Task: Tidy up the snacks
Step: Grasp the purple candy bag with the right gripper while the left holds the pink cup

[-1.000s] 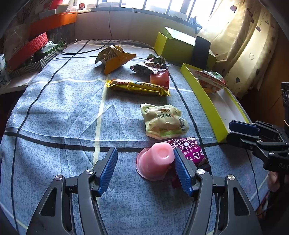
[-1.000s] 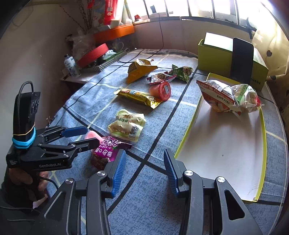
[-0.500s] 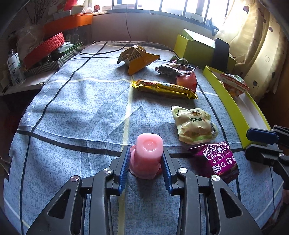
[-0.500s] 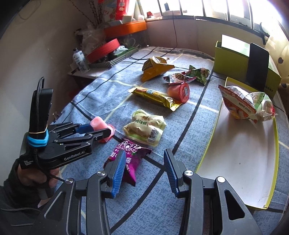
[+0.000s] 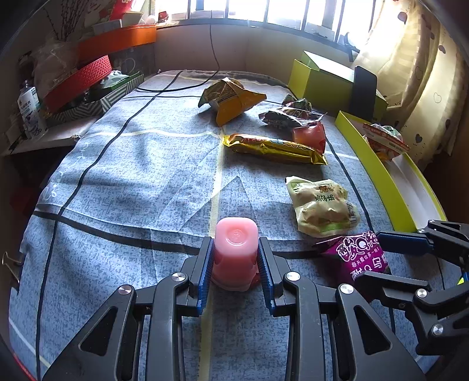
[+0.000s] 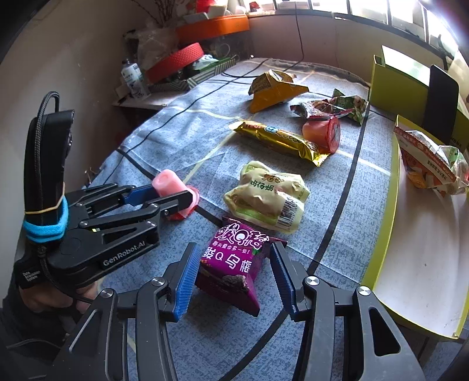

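Sunlight pours through a barred window point(image 5: 263, 11) along the far wall. A heart-patterned curtain point(image 5: 422, 67) hangs at right. A blue-grey lined cloth point(image 5: 132, 175) covers the desk; cluttered shelves point(image 5: 117, 38) stand far left.

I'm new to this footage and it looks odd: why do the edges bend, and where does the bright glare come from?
Left wrist view: fisheye bends the blue cloth; the window is blown out white, the pink jelly cup sharp. Right wrist view: dark rounded corners, glare top right, purple packet crisp.
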`<state>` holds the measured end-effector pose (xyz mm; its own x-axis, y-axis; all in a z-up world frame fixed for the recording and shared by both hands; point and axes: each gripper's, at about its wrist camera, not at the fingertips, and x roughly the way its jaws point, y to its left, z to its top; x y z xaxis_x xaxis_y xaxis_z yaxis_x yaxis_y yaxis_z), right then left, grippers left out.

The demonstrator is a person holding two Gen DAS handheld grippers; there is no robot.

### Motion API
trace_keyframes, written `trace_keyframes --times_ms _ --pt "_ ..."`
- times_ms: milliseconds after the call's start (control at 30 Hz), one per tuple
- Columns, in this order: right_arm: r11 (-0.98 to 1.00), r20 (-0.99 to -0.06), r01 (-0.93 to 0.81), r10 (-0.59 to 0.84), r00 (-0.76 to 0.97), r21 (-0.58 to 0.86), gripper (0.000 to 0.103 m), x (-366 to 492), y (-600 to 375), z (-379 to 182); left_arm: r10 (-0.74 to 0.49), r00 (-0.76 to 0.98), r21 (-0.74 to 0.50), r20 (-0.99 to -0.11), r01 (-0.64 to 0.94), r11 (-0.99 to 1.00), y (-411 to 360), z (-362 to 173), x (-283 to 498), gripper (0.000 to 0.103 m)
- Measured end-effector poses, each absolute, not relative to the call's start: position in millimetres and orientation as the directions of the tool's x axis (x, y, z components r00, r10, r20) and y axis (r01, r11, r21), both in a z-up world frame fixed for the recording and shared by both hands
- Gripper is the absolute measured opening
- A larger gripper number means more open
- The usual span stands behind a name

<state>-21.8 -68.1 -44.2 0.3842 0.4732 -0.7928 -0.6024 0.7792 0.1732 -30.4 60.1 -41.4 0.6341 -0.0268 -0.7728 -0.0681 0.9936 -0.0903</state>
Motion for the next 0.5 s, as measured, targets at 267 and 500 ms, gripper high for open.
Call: trace_keyframes --times_ms 267,500 --pt "0.821 -0.796 -0.563 0.403 0.452 0.096 0.052 -19.3 -83.0 -38.7 -0.026 0.631 -0.096 -0.775 -0.077 0.992 61.7 -41.4 -28.3 0.031" --pt "0.789 -0.818 -0.613 0.375 0.436 0.036 0.050 -20.2 -64.7 -52.7 -0.029 0.637 -0.096 -0.770 -0.071 0.993 61.9 -41.9 -24.7 0.031"
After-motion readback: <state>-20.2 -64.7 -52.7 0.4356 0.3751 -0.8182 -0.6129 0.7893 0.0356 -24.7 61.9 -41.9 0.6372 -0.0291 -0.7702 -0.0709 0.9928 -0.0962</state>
